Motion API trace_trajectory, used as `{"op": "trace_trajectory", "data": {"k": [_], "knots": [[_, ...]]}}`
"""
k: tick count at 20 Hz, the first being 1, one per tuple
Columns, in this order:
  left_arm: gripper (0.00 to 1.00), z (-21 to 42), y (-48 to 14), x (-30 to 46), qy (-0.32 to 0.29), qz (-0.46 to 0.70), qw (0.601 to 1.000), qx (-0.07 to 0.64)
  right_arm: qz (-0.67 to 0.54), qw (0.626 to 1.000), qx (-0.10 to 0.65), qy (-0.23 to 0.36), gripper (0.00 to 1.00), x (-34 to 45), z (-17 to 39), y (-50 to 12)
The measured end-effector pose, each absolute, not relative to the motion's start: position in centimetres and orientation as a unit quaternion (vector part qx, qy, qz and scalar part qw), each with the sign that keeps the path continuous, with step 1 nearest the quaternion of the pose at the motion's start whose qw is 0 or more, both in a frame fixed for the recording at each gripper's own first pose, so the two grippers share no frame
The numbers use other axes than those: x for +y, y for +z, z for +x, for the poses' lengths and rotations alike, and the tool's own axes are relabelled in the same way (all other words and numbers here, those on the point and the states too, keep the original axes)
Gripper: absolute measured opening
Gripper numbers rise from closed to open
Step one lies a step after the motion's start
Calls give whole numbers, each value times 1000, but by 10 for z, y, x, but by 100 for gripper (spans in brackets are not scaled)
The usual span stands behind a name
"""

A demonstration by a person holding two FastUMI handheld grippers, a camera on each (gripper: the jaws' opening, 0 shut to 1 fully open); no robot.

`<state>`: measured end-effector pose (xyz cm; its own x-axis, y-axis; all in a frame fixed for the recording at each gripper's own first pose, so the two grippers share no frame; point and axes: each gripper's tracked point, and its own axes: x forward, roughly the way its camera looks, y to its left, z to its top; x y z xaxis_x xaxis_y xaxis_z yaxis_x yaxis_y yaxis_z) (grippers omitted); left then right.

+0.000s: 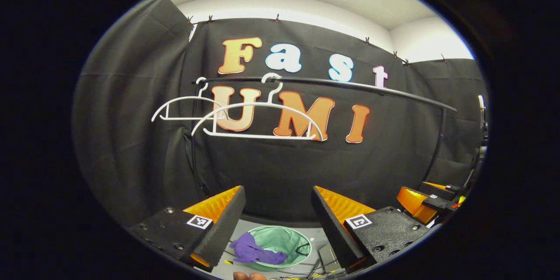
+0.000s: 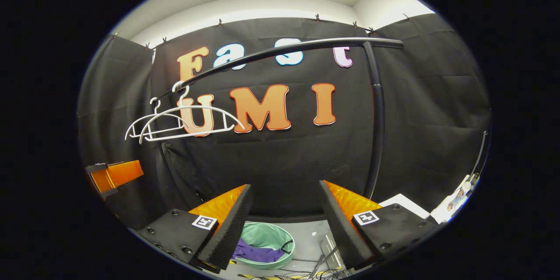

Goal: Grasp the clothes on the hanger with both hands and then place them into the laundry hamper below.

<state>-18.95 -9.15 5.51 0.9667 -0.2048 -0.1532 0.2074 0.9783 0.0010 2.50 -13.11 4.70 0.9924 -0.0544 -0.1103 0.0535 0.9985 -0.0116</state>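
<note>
hangers: 2 | hamper: 1 | purple garment: 1, maybe bunched | rail: 1

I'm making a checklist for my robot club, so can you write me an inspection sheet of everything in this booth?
Surface: grey floor below.
Job's things: purple garment lies in the green hamper, partly over its rim; two white hangers hang bare on the black rail.
Clutter: white sheets at the right.
Grippers: left gripper open, holding nothing; right gripper open, holding nothing.
Cables: loose wires on the floor by the hamper.
Surroundings: black cloth wall, white ceiling.
</note>
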Motion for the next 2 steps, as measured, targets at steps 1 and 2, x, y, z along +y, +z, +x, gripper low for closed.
{"op": "trace_trajectory", "data": {"k": [1, 2], "knots": [[94, -190, 61, -89, -102, 8, 992, 71, -6, 998, 53, -26, 89, -130, 24, 49], [94, -189, 63, -85, -100, 6, 993, 66, -8, 998, 50, -26, 89, -128, 25, 52]]}}
